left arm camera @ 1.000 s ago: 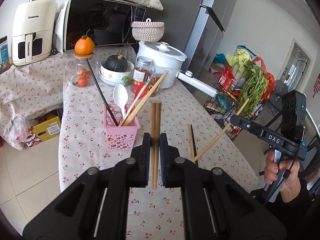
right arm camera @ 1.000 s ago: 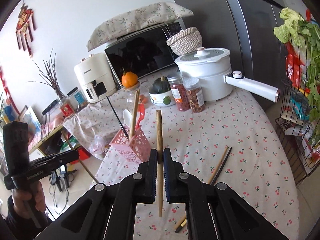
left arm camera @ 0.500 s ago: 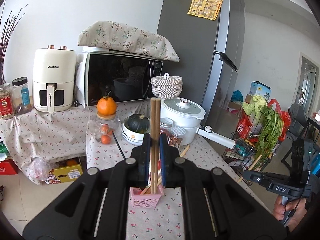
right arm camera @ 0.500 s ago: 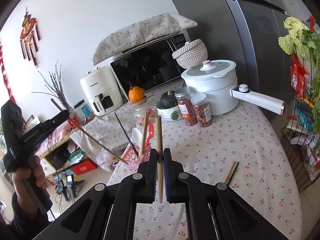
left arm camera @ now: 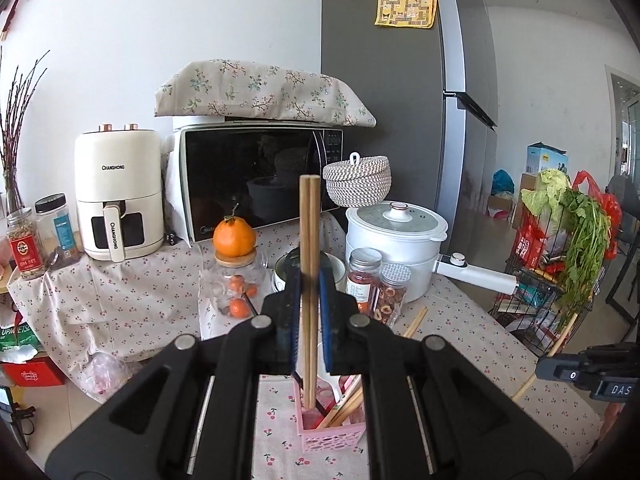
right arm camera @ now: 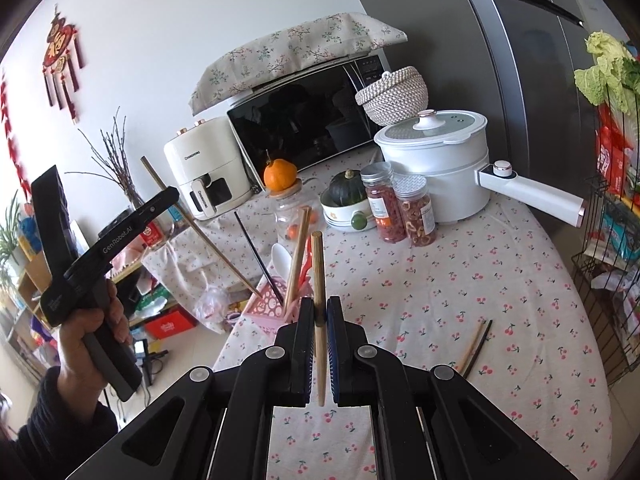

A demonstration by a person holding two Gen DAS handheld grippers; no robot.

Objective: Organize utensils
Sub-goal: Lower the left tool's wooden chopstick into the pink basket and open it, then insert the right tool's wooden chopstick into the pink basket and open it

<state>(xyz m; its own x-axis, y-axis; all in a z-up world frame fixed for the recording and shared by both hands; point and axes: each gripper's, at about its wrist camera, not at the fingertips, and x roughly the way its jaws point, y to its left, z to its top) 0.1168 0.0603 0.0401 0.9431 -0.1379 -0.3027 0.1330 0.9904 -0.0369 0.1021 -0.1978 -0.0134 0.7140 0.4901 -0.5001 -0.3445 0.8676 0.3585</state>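
Note:
My left gripper (left arm camera: pixel 309 280) is shut on a pair of wooden chopsticks (left arm camera: pixel 309 216) held upright, their lower tips reaching into the pink utensil basket (left arm camera: pixel 332 436). In the right wrist view the left gripper (right arm camera: pixel 170 196) holds that pair (right arm camera: pixel 208 244) slanting down into the basket (right arm camera: pixel 264 308). My right gripper (right arm camera: pixel 318 312) is shut on a single wooden chopstick (right arm camera: pixel 318 264), above the table beside the basket. The basket holds a white spoon (right arm camera: pixel 282 258), a black chopstick (right arm camera: pixel 256 252) and wooden chopsticks. Two loose chopsticks (right arm camera: pixel 476 344) lie on the tablecloth to the right.
At the table's back stand a white pot with a long handle (right arm camera: pixel 440 152), two spice jars (right arm camera: pixel 400 208), a bowl with a squash (right arm camera: pixel 344 200), a jar topped by an orange (right arm camera: pixel 280 176), a microwave (left arm camera: pixel 260 180) and an air fryer (left arm camera: pixel 116 200). A wire rack with greens (left arm camera: pixel 560 240) stands right.
My left gripper has swung its chopstick pair upright and brought the tips down into the pink basket. My right gripper has risen slightly with its chopstick.

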